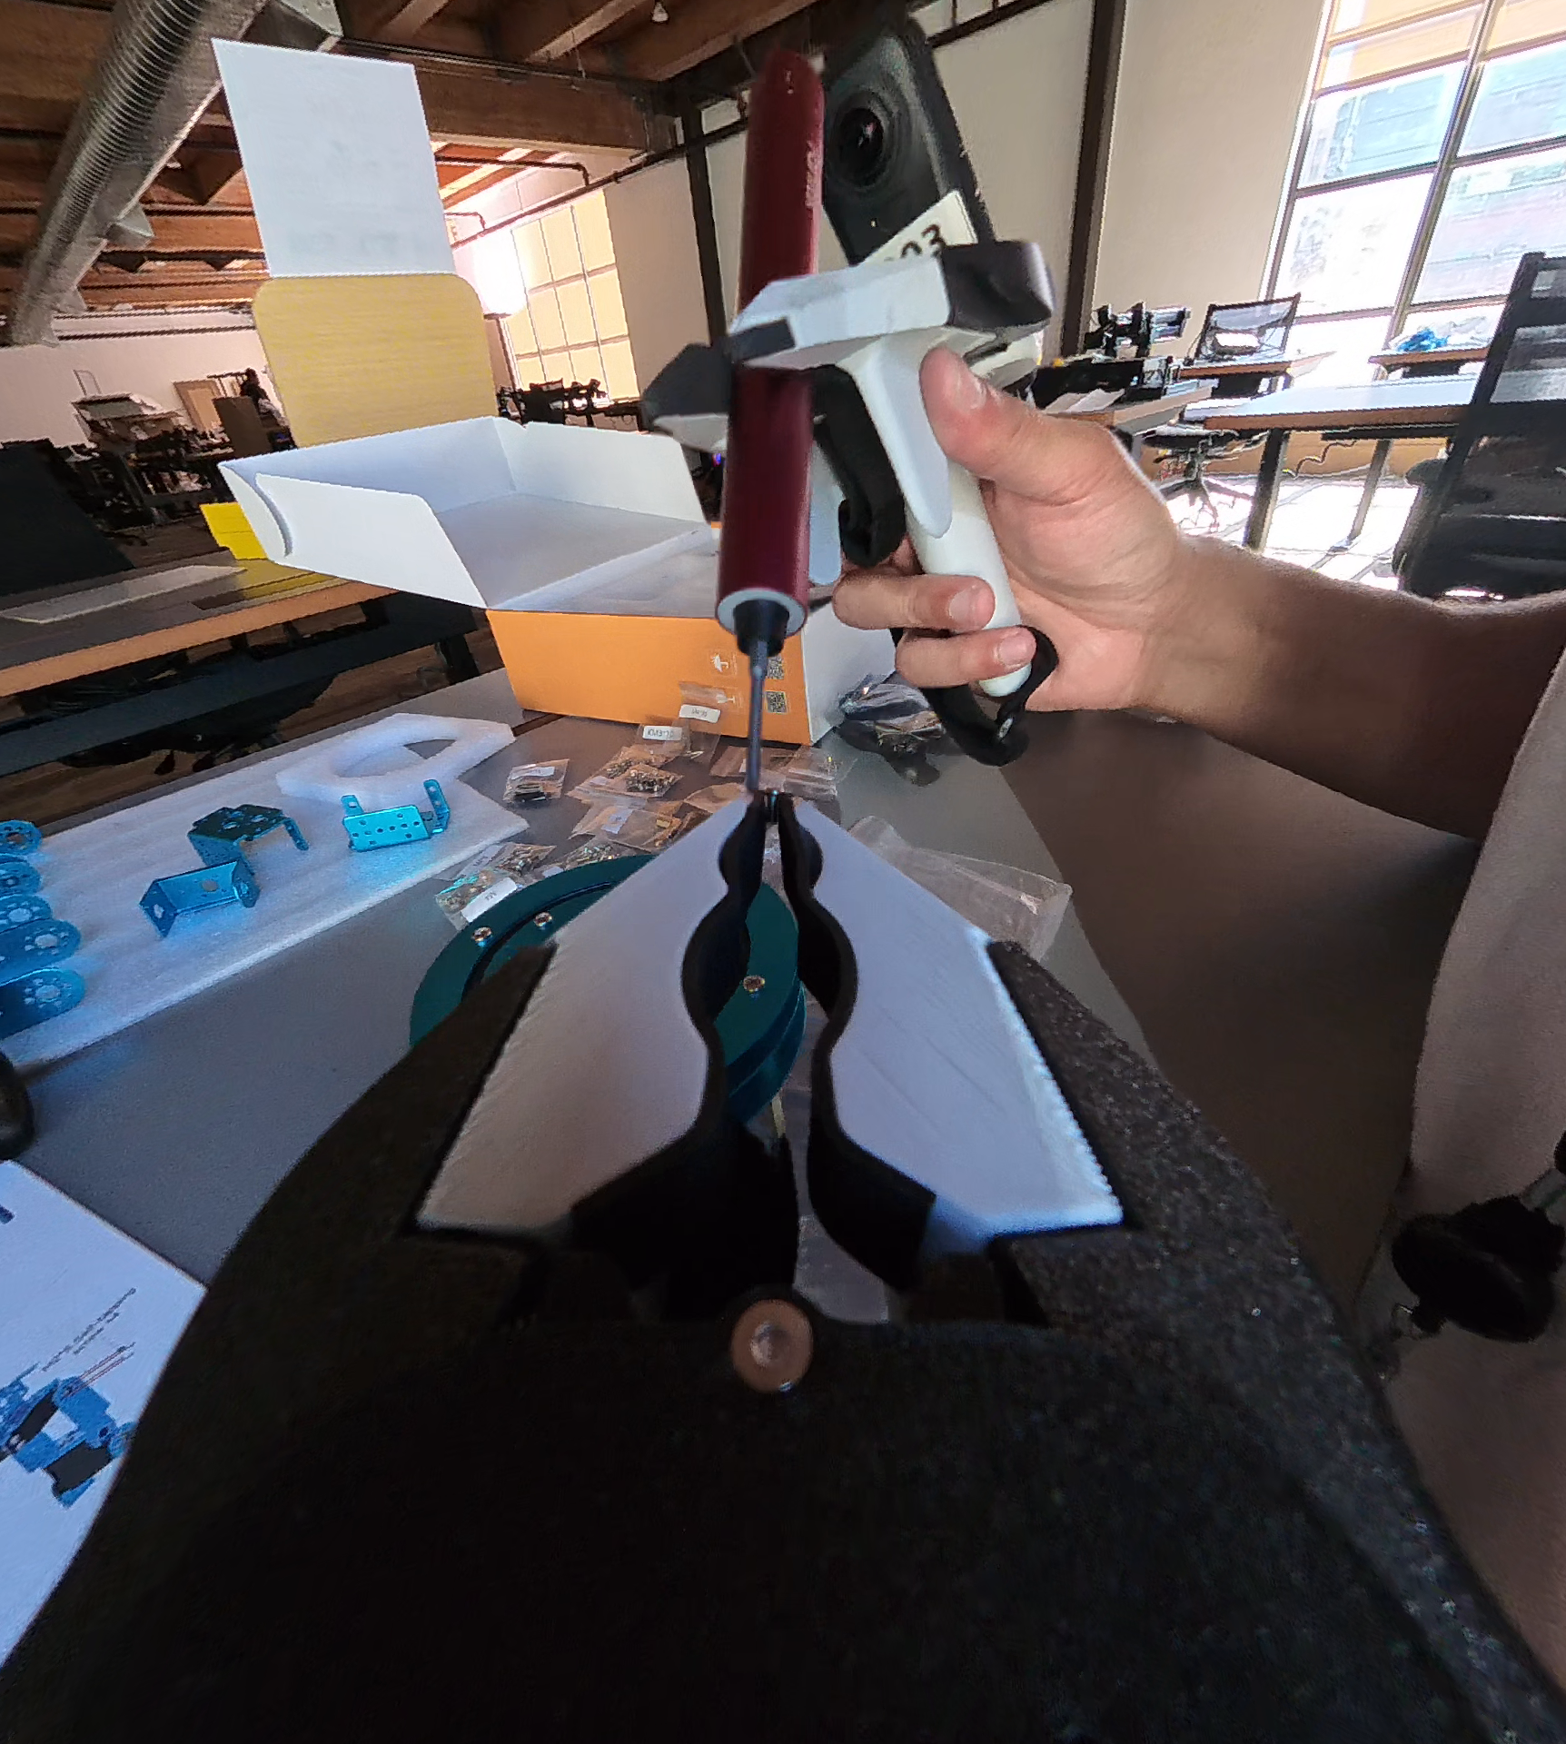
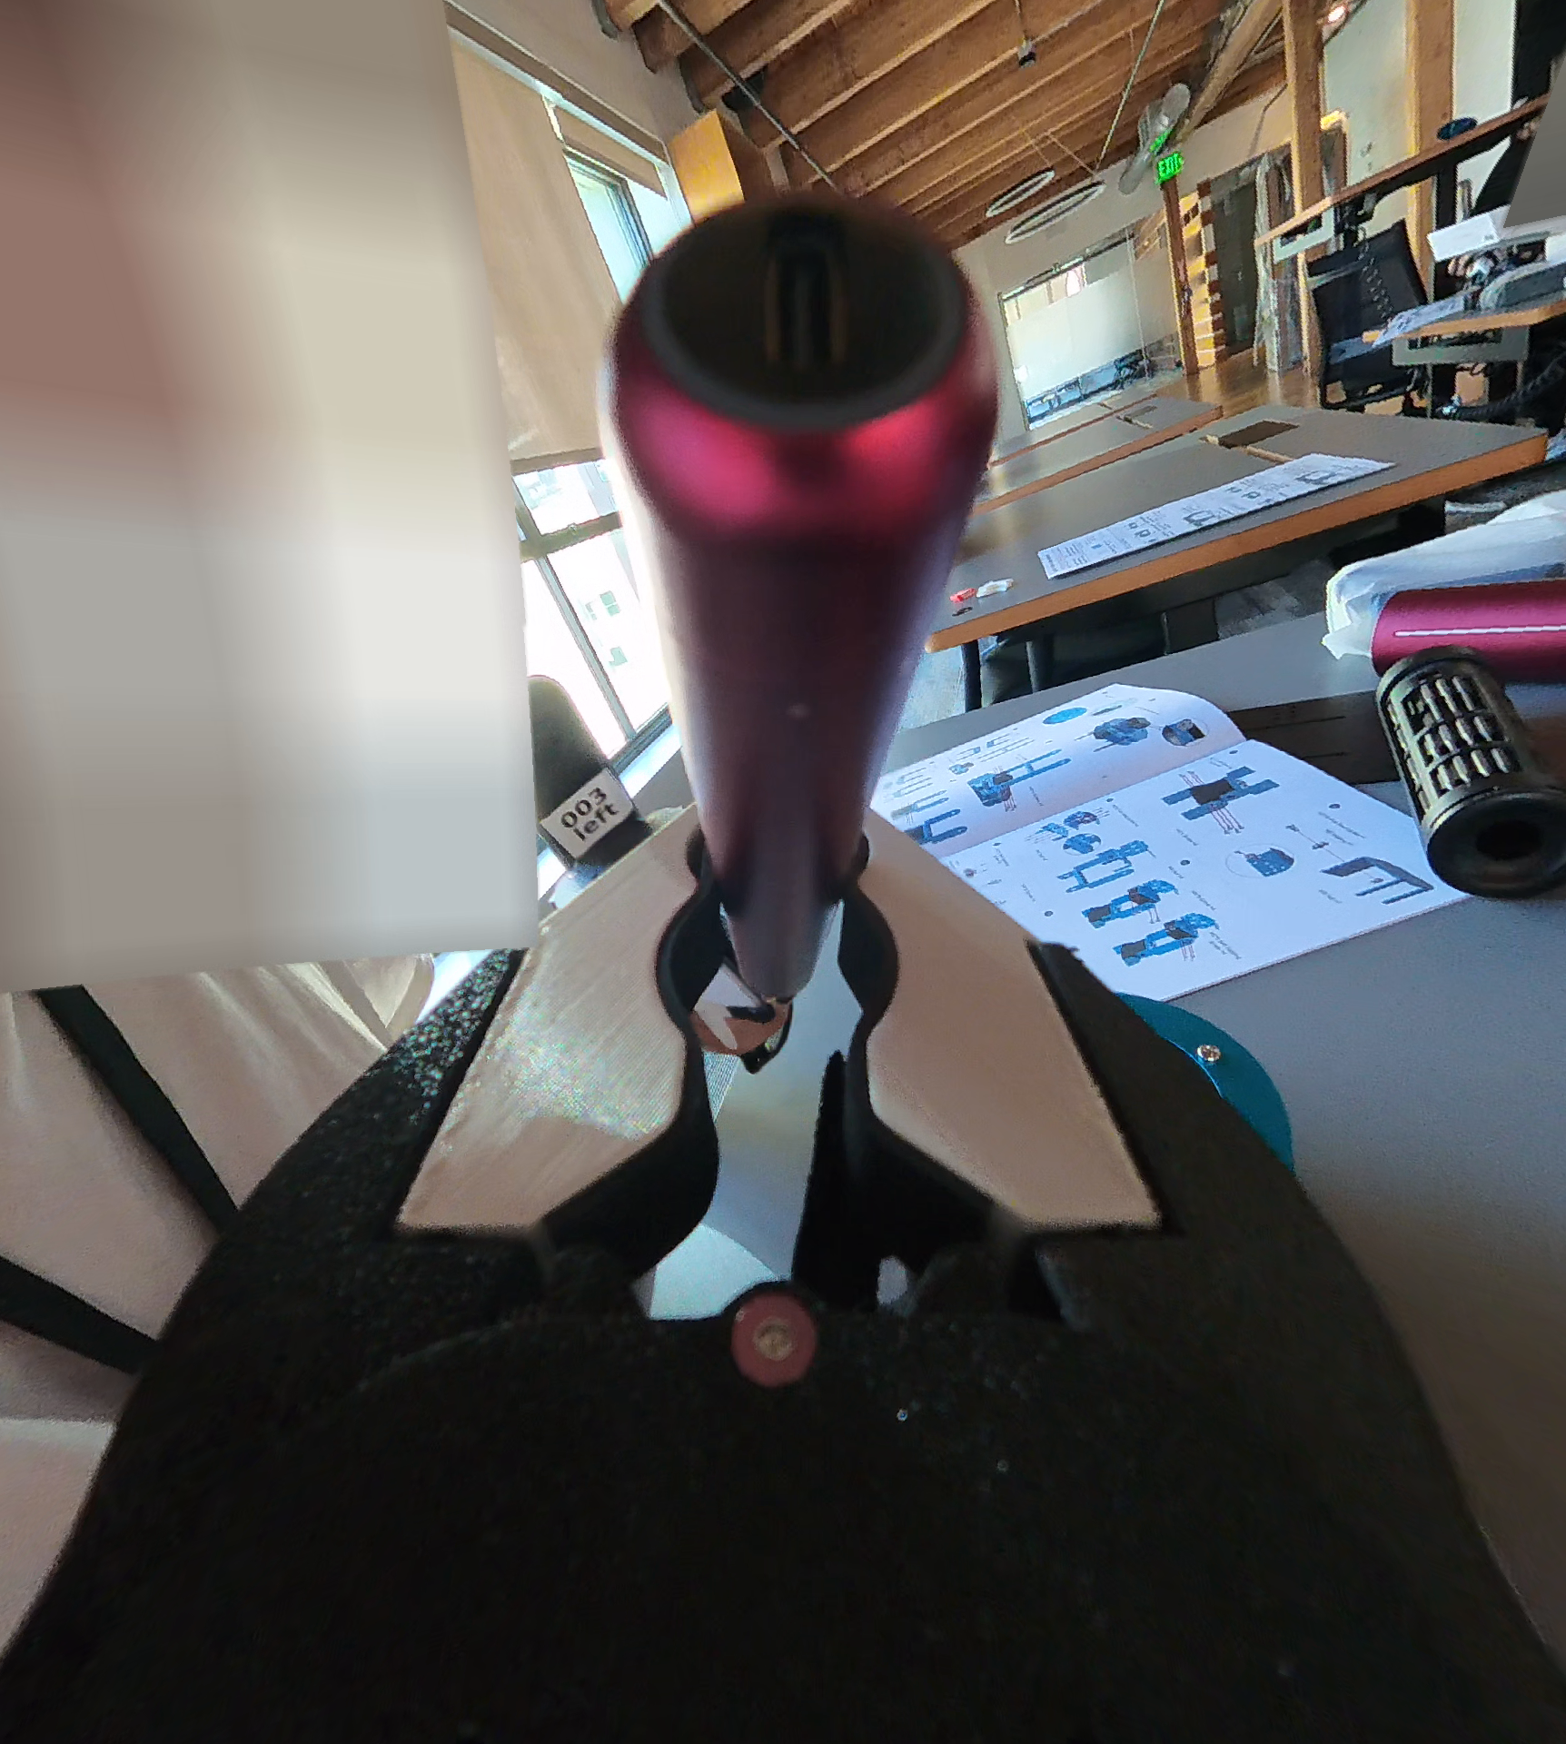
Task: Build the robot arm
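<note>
So at 9 o'clock in the left wrist view there were blue metal brackets point(image 1: 222, 854) laid out on white foam sheet point(image 1: 194, 887), with an instruction booklet point(image 1: 15, 1368) down at 7 o'clock. Moving in toward centre, the left gripper point(image 1: 768, 802) had its fingers pinched almost fully together on what looked like a tiny screw point(image 1: 772, 798) right at the tips, though it was too small to be sure of that. Under it sat a teal round base point(image 1: 515, 953) on the grey table point(image 1: 270, 1085), with little bags of hardware point(image 1: 628, 802) scattered at 11 o'clock and an open orange box point(image 1: 647, 661) behind them.

Straight up at 12 o'clock, the red screwdriver point(image 1: 765, 453) hung upright with its bit tip touching that little part. The right gripper point(image 1: 741, 377) was clamped around the handle partway along its length, a hand point(image 1: 1043, 547) squeezing the trigger grip at 2 o'clock. In the right wrist view the same screwdriver point(image 2: 789, 613) ran up out of the closed fingers.

What worried me: the pinch was so tiny that a slightly off-axis push from the bit could've popped the part out, and it'd vanish among the bags. The handle was smooth too, so it might've rotated or slid in that grip.
</note>
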The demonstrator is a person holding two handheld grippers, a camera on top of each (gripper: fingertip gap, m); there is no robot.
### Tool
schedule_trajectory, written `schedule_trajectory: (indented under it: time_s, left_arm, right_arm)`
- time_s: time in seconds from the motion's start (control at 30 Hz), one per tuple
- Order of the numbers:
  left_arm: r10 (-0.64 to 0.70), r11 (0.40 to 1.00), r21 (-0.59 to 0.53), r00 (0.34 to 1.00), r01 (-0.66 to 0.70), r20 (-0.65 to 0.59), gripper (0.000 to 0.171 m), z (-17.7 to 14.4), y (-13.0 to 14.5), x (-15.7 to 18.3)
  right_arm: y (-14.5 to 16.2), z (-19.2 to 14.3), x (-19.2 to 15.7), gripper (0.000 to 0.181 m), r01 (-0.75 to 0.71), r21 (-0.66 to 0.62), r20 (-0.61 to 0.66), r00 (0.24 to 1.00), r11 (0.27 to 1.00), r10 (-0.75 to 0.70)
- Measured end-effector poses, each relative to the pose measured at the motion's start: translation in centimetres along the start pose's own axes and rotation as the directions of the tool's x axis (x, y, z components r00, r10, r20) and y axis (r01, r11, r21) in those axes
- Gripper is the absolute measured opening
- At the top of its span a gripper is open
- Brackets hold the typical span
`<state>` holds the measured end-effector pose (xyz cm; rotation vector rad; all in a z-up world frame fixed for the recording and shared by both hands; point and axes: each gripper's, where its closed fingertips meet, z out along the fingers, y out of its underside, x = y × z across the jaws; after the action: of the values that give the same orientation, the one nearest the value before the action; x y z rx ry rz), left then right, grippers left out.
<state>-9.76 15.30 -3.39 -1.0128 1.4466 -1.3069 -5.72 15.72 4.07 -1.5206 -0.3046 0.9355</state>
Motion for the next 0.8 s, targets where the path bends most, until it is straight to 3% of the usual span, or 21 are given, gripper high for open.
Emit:
schedule_trajectory:
  time_s: [0.8]
  left_arm:
    - [-0.047,0.998,-0.049,0.999,0.046,-0.011,0.001,-0.1,1.2,0.4]
  right_arm:
    - [1.3,-0.1,-0.4,0.018,0.029,-0.06,-0.012,0.999,0.998,-0.03]
